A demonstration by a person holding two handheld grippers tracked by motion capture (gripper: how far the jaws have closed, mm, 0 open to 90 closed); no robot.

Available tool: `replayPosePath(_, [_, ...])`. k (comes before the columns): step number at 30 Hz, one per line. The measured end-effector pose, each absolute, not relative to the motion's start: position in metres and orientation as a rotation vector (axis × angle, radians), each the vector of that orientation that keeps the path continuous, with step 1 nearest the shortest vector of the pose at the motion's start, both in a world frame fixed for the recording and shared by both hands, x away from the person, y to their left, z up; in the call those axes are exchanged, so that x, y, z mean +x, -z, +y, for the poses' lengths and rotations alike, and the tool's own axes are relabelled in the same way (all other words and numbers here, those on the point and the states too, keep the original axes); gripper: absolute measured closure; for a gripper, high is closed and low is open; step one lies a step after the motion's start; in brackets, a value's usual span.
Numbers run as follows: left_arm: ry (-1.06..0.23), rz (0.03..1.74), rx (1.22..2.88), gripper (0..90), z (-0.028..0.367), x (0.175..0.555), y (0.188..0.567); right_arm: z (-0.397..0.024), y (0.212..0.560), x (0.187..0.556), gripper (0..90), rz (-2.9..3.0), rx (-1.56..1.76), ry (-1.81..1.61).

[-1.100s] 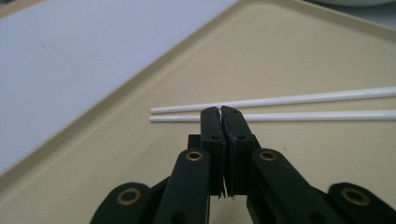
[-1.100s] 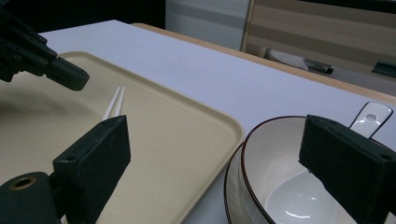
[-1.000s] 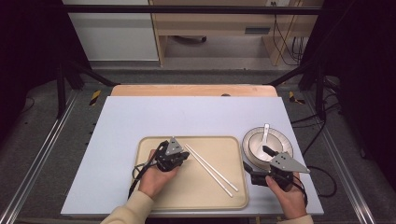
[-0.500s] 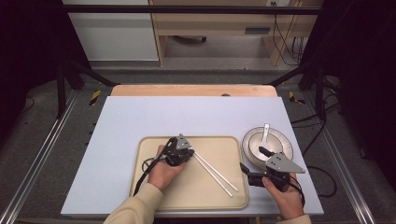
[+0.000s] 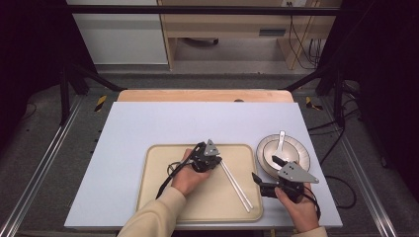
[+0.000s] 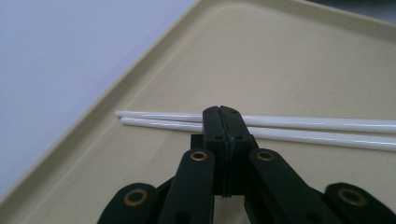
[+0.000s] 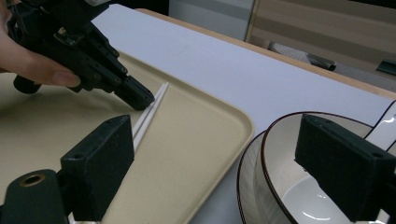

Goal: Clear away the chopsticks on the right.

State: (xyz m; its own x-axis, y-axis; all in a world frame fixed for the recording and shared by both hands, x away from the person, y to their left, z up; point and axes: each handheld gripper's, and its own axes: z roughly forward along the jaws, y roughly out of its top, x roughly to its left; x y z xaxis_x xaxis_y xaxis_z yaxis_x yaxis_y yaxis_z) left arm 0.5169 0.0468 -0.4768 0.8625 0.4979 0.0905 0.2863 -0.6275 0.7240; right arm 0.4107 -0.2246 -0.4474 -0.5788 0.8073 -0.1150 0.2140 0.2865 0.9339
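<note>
Two white chopsticks (image 5: 236, 185) lie side by side on the beige tray (image 5: 148, 197), slanting from its middle toward the front right corner. My left gripper (image 5: 216, 161) is shut with nothing between its jaws. Its tip rests at the far end of the chopsticks (image 6: 327, 128), which run crosswise just beyond the closed tip (image 6: 223, 113). In the right gripper view the left gripper (image 7: 137, 98) touches the chopsticks (image 7: 149, 114) from the left. My right gripper (image 5: 267, 169) stands open over the gap between tray and bowl, holding nothing (image 7: 224, 163).
A pale bowl (image 5: 274, 154) sits on a dark-rimmed plate (image 5: 302, 159) right of the tray, with a white spoon (image 5: 280, 140) leaning in it. The bowl's rim (image 7: 271, 140) lies close to the right gripper's right jaw. Bare lavender tabletop (image 5: 173, 123) stretches behind the tray.
My left gripper has slid right across the tray, and its shut tip has arrived at the chopsticks' far end. The right gripper has stayed where it was.
</note>
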Motion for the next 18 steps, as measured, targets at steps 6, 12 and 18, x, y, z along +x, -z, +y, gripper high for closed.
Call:
replayPosePath(6, [-0.352,0.511,2.296,89.6,0.03,0.512,0.477,-0.226,0.447,0.411,11.7,1.952,0.929,-1.299])
replayPosePath(12, [-0.334,0.472,2.296,89.6,0.017,0.508,0.478,-0.228,0.447,0.411,11.8,1.937,0.948,-1.299])
replayPosePath(18, [-0.307,0.429,2.289,89.6,0.006,0.5,0.478,-0.231,0.446,0.412,12.0,1.91,0.967,-1.295])
